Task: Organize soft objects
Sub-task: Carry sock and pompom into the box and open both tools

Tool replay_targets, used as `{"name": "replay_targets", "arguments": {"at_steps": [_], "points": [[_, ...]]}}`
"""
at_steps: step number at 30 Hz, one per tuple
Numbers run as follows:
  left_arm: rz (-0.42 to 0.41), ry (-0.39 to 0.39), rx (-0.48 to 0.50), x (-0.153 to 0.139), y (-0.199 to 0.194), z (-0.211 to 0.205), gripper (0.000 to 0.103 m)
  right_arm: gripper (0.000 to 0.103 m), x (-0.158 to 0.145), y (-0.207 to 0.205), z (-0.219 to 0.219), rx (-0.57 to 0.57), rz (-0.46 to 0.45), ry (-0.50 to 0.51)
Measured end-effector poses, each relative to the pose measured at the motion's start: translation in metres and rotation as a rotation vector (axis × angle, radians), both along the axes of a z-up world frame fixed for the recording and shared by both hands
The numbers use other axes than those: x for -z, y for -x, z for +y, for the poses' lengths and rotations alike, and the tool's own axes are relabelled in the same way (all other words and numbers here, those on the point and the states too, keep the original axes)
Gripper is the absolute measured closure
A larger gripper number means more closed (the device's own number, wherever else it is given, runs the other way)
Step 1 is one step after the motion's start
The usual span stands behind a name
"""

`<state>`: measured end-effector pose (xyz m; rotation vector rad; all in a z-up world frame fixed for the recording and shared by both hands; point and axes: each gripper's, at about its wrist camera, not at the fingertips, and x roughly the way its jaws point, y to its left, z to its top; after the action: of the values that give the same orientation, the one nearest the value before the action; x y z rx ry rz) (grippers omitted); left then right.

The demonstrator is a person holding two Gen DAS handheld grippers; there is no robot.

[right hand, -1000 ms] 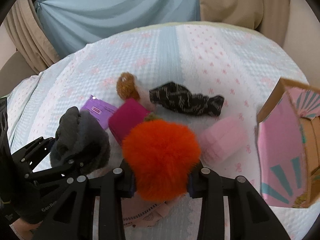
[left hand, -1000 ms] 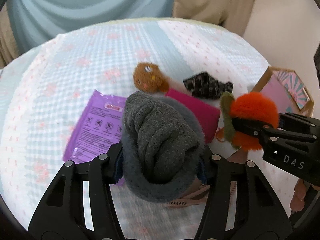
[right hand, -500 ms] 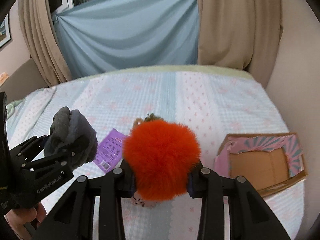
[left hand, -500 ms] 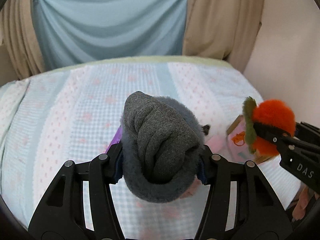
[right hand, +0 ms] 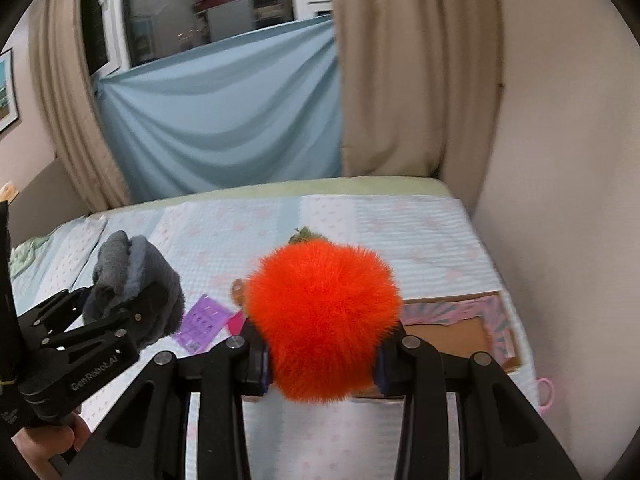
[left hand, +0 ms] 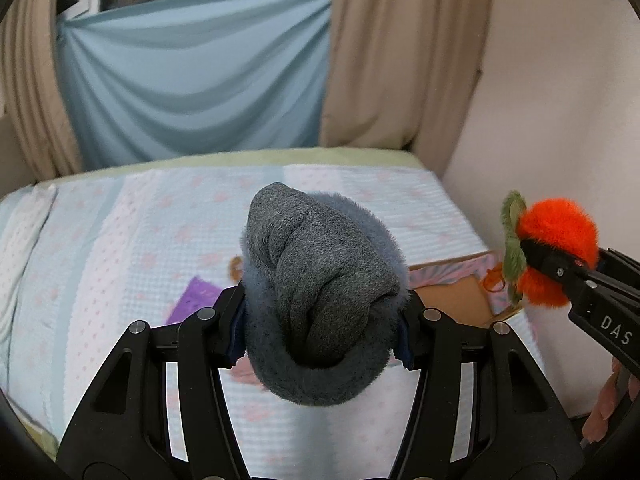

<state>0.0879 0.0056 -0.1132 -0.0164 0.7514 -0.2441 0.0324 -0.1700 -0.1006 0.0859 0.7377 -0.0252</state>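
Both grippers have risen above the quilted bed [left hand: 120, 248]: left gripper [left hand: 322, 328] is clenching a rolled grey knit sock [left hand: 320, 292], right gripper [right hand: 320, 354] squeezing a fluffy orange pompom [right hand: 324, 320], hiding the items below.

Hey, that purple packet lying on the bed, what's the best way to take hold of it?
The purple packet lies flat on the bedspread, so there is no body to squeeze. Probably best to come down from above at its free near corner, one tong sliding under the edge, pinching the thin sheet. Both tongs are full now, so something must be dropped first.
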Motion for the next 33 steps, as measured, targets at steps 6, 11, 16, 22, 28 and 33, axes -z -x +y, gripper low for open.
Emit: {"name": "replay_targets", "arguments": {"at_steps": [6,11,16,22,28,33], "points": [[0.019,0.009,0.067,-0.004,-0.011,-0.086,0.051,0.069,-0.007,0.006,-0.078,0.071,0.022,0.039],[0.082,0.005,0.117,0.02,-0.034,-0.16,0.051,0.069,0.011,-0.012,-0.136,0.113,0.086,0.045],[0.17,-0.017,0.128,0.061,-0.059,-0.215,0.051,0.069,0.056,-0.049,-0.187,0.113,0.212,0.034],[0.298,-0.069,0.15,0.121,-0.092,-0.271,0.051,0.069,0.115,-0.093,-0.229,0.099,0.357,0.007],[0.443,-0.113,0.171,0.187,-0.125,-0.308,0.051,0.069,0.173,-0.123,-0.255,0.072,0.507,-0.038],[0.575,-0.182,0.197,0.25,-0.15,-0.321,0.051,0.069,0.226,-0.15,-0.268,0.056,0.625,-0.087]]}}
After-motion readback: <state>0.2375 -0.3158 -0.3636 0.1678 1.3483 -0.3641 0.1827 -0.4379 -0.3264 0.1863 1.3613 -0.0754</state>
